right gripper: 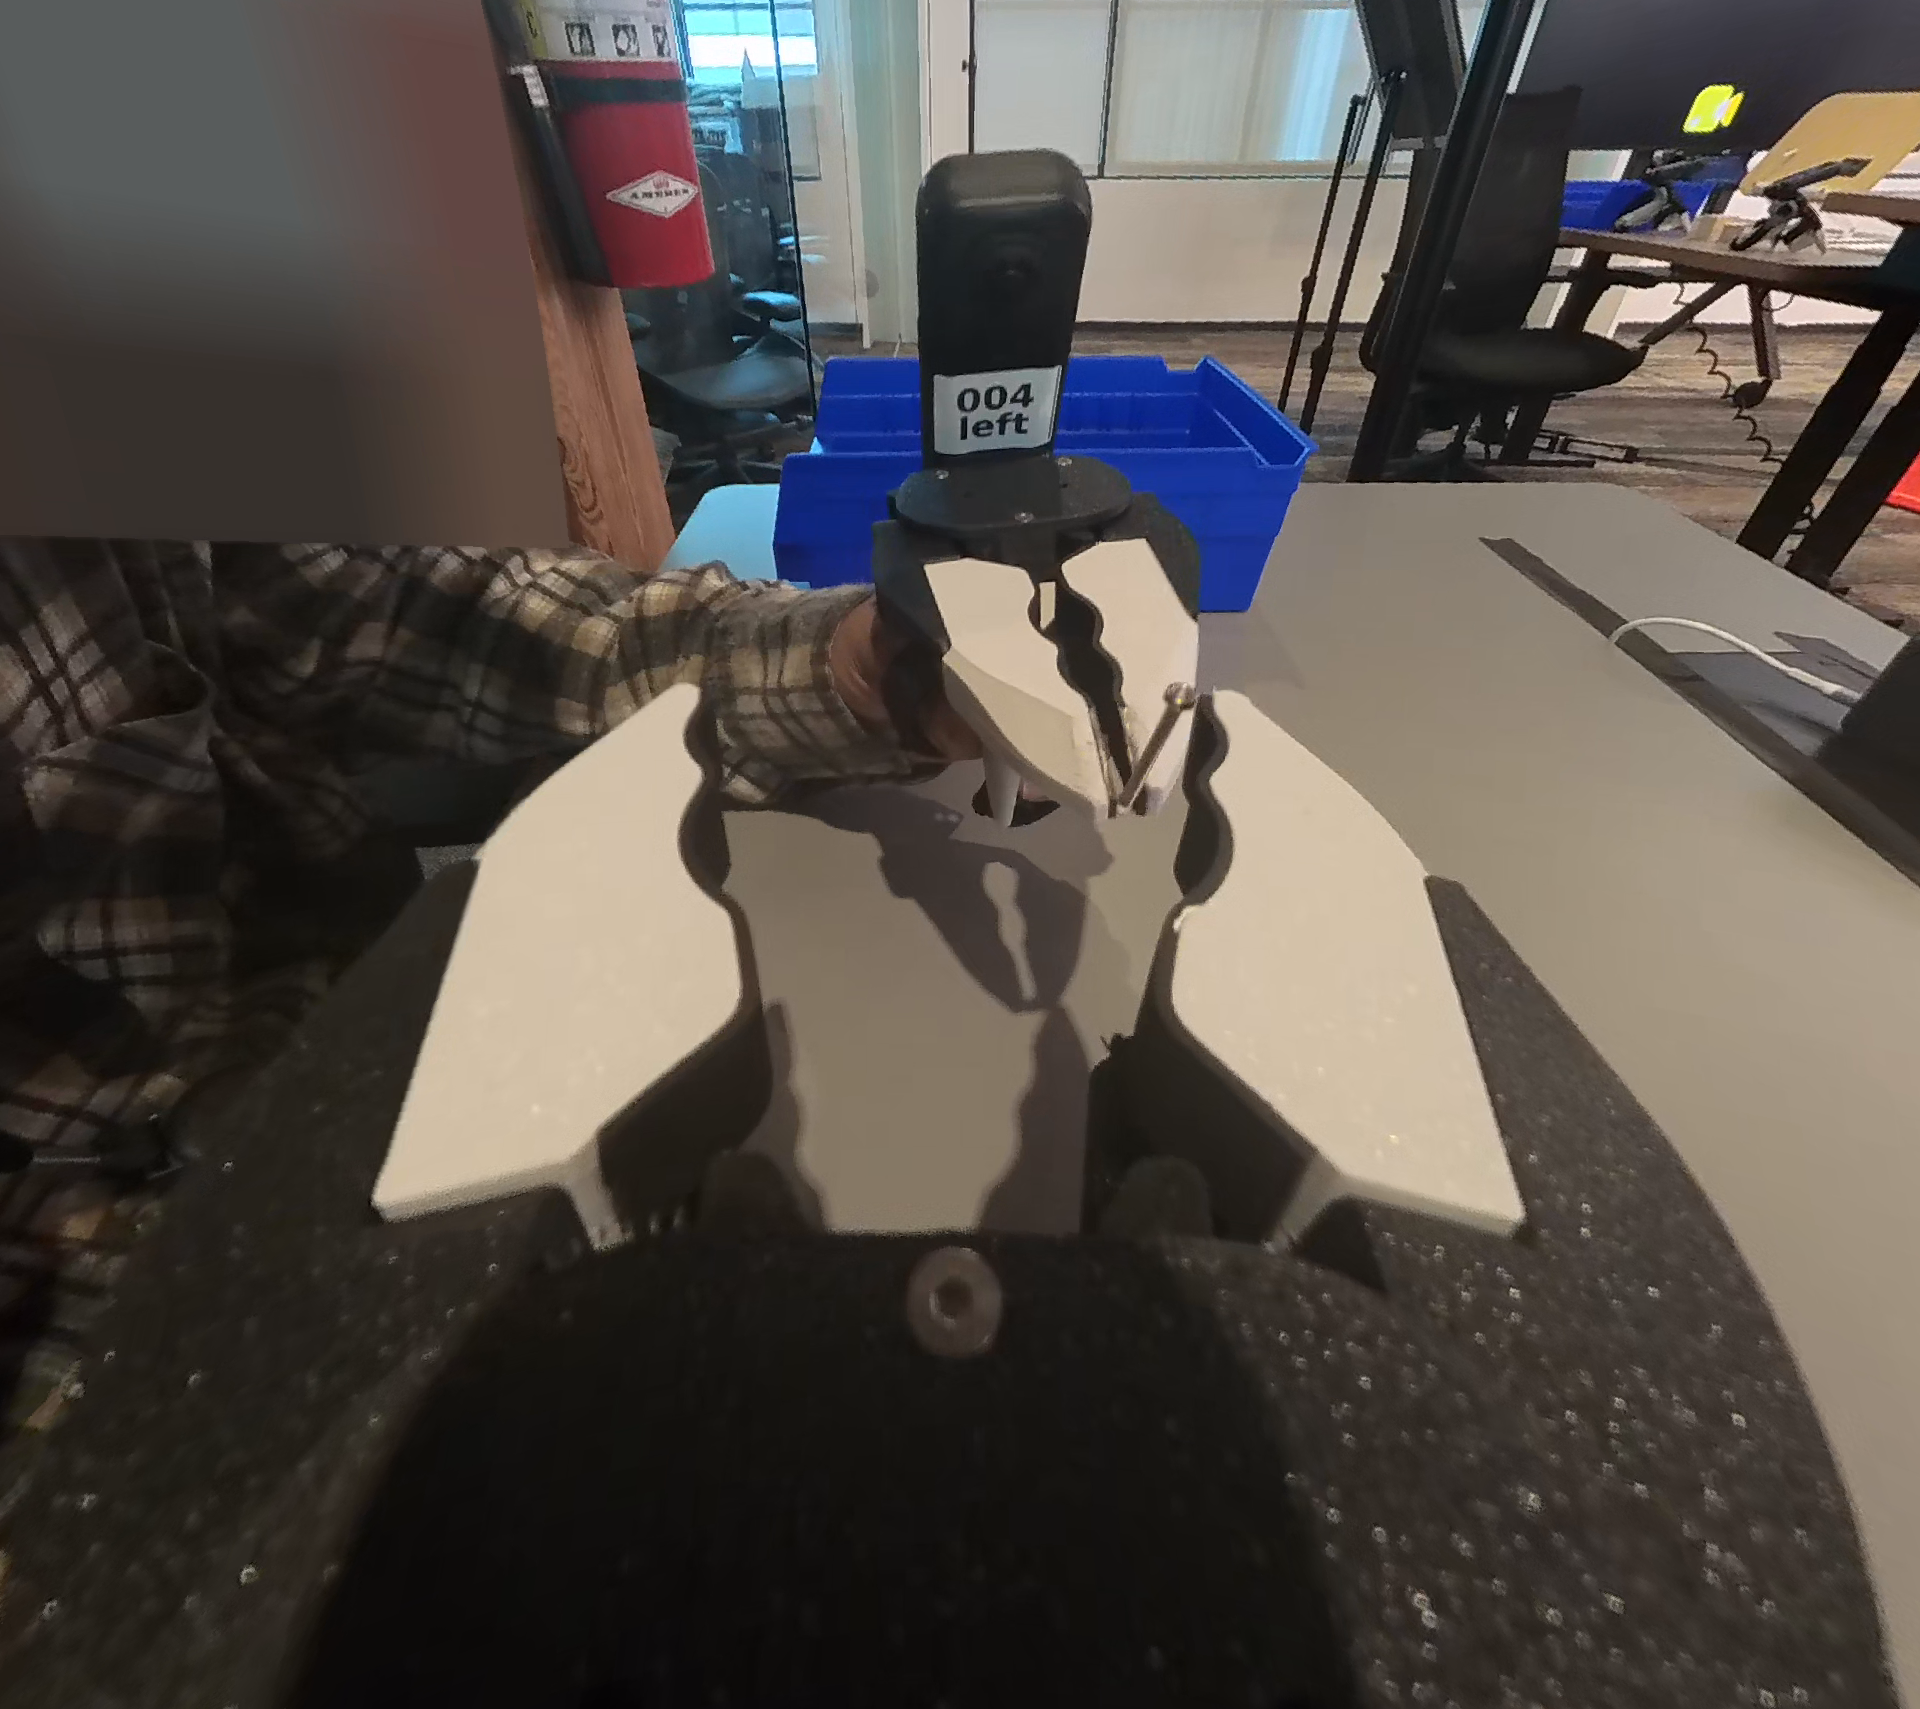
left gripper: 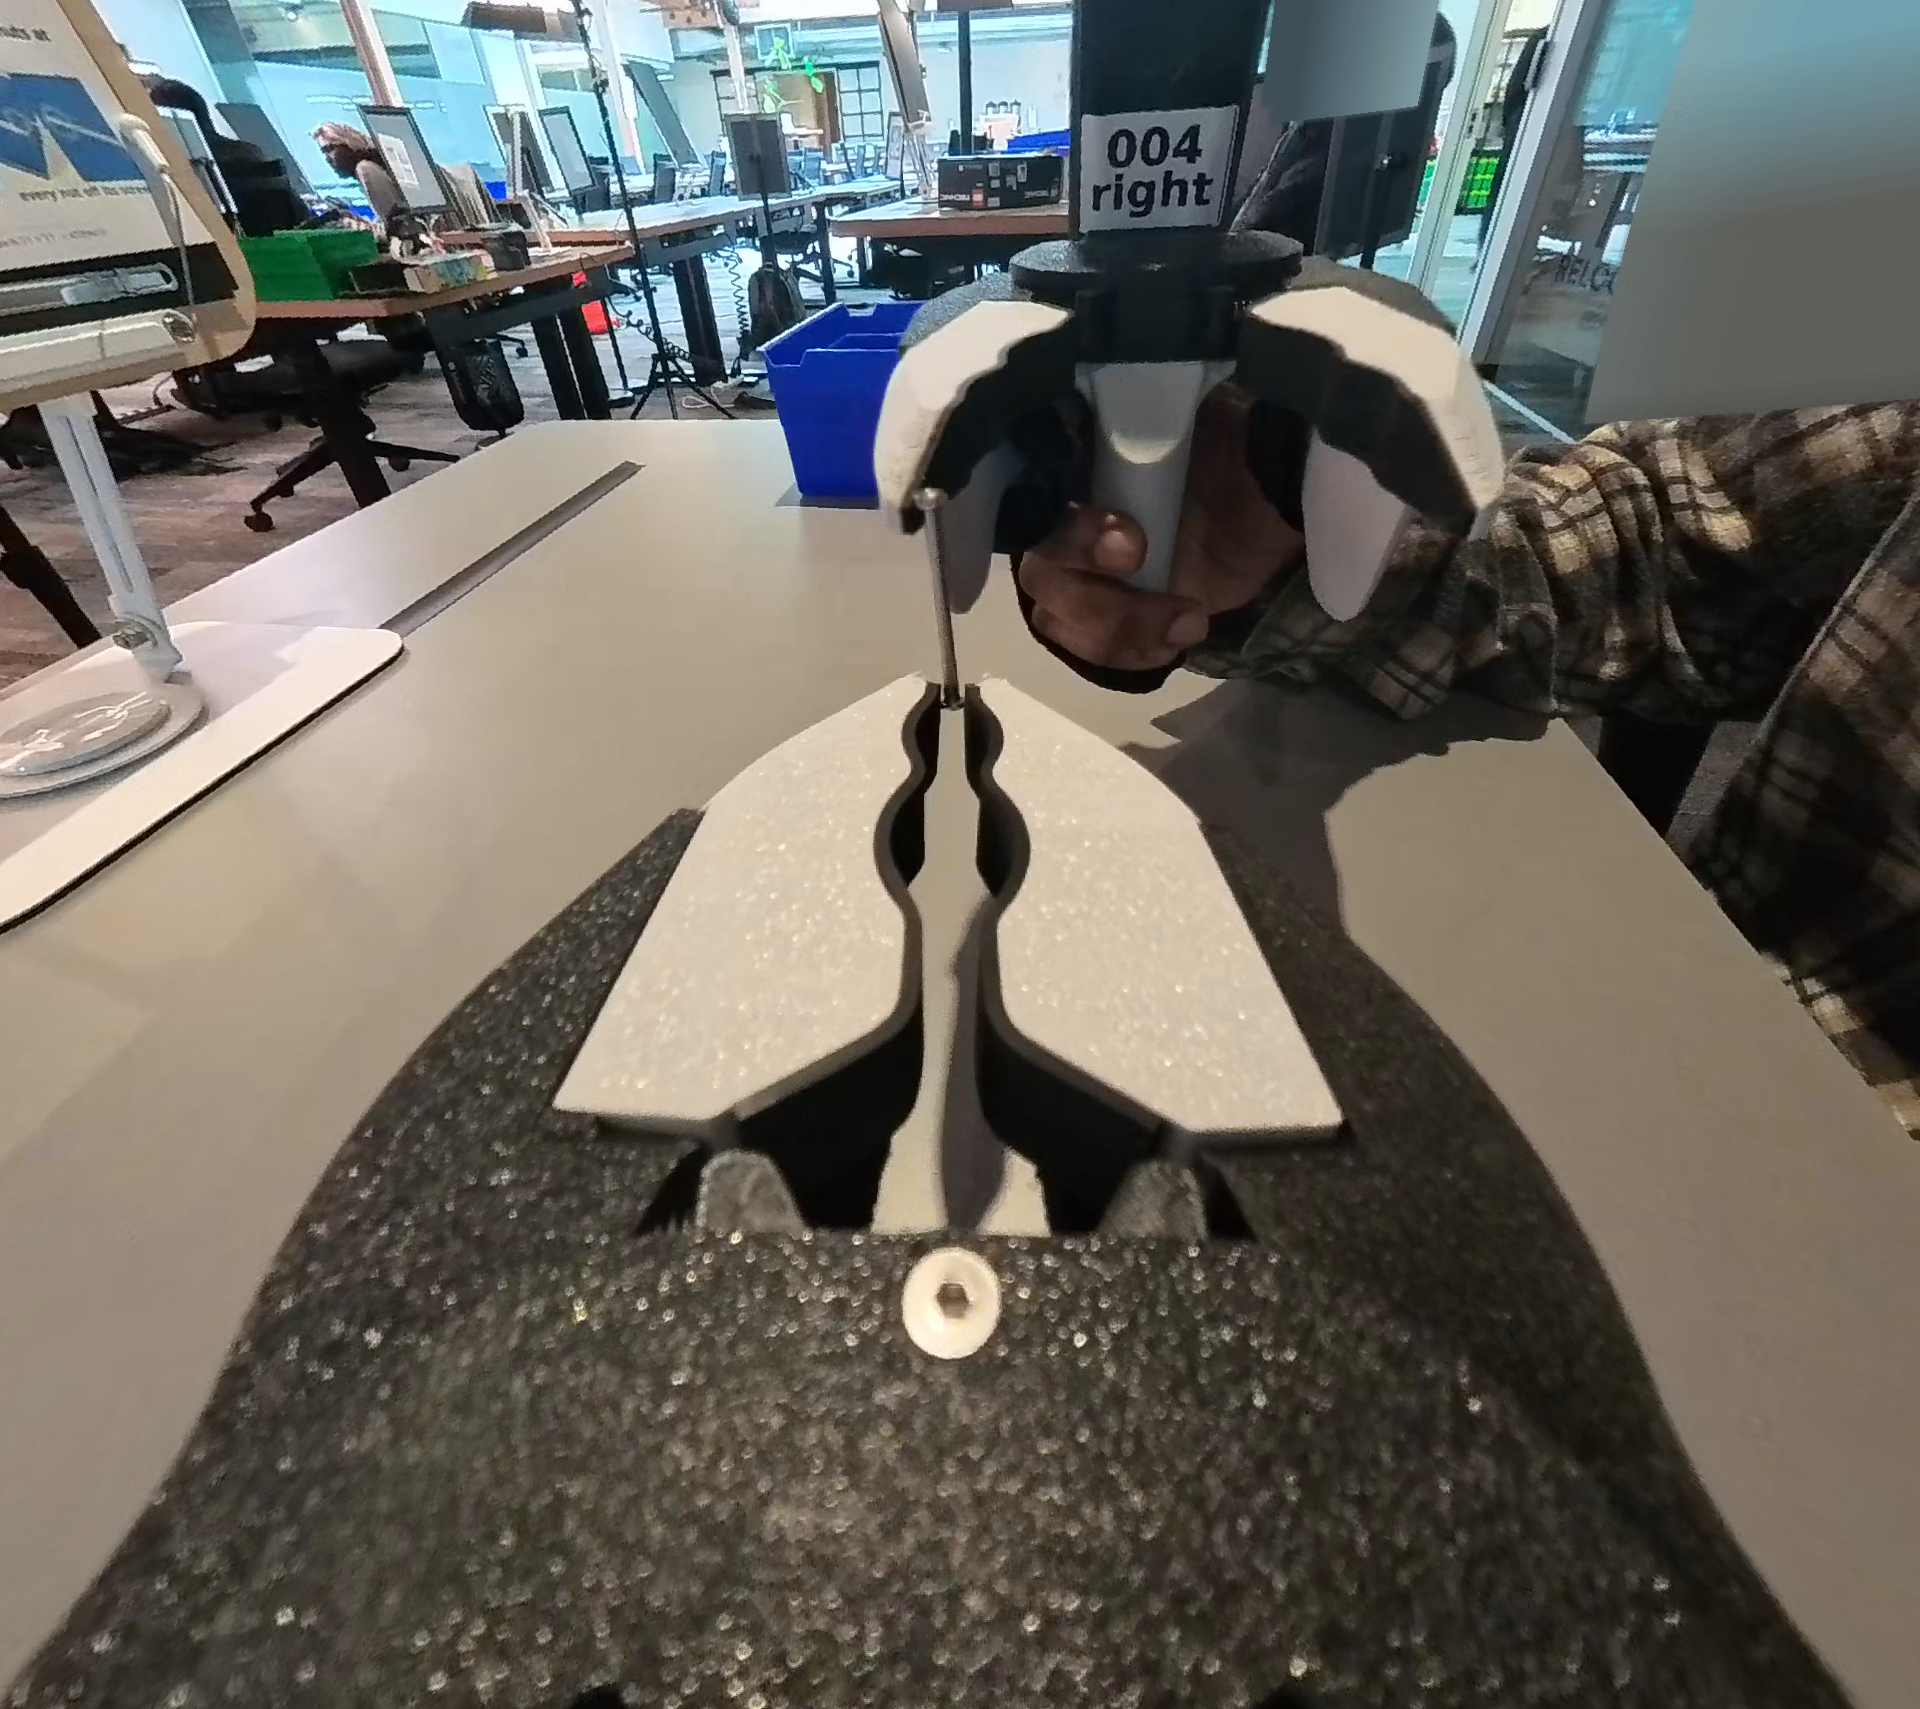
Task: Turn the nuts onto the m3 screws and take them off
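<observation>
My left gripper is shut on the lower end of a long thin metal screw, which stands nearly upright above the grey table. I cannot make out a nut on it. My right gripper faces it, open wide, with one fingertip at the screw's head. In the right wrist view, my right gripper is open and empty. The left gripper holds the tilted screw close to my right fingertip.
A blue bin stands at the table's far edge and also shows in the right wrist view. A white stand base sits at the left. A plaid sleeve rests along the right. A white cable lies far right. One gripper's finger ends stand about 5 centimeters off the other's.
</observation>
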Motion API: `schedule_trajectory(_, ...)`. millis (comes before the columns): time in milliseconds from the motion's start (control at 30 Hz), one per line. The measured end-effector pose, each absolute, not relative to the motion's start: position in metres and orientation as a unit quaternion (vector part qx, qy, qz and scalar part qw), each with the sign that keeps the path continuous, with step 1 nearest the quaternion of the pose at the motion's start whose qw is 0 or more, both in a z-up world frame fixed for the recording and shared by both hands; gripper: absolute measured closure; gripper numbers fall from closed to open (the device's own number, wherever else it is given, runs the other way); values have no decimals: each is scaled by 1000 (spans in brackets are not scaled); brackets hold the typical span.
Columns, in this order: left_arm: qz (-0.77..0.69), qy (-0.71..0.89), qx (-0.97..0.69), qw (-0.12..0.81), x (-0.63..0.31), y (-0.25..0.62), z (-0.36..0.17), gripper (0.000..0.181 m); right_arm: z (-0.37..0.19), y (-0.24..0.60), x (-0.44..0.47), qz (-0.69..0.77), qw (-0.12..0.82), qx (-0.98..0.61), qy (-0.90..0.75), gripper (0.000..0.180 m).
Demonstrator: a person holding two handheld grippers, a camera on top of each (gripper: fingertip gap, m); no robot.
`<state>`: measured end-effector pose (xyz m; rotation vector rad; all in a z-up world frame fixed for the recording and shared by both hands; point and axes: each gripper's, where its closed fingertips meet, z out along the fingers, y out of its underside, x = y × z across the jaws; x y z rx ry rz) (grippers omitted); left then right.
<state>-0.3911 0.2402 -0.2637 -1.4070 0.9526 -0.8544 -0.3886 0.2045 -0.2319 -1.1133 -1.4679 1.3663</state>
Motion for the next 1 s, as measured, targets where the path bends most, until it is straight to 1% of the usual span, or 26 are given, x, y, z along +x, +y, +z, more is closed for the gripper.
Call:
schedule_trajectory(867, -361, 407, -604, 582, -392, 241, -263, 177, -227, 212, -387, 545, 424, -450, -567, 95)
schedule_trajectory(1000, -362, 408, -599, 586, -392, 239, -261, 177, -215, 224, -384, 562, 444, -455, -529, 102)
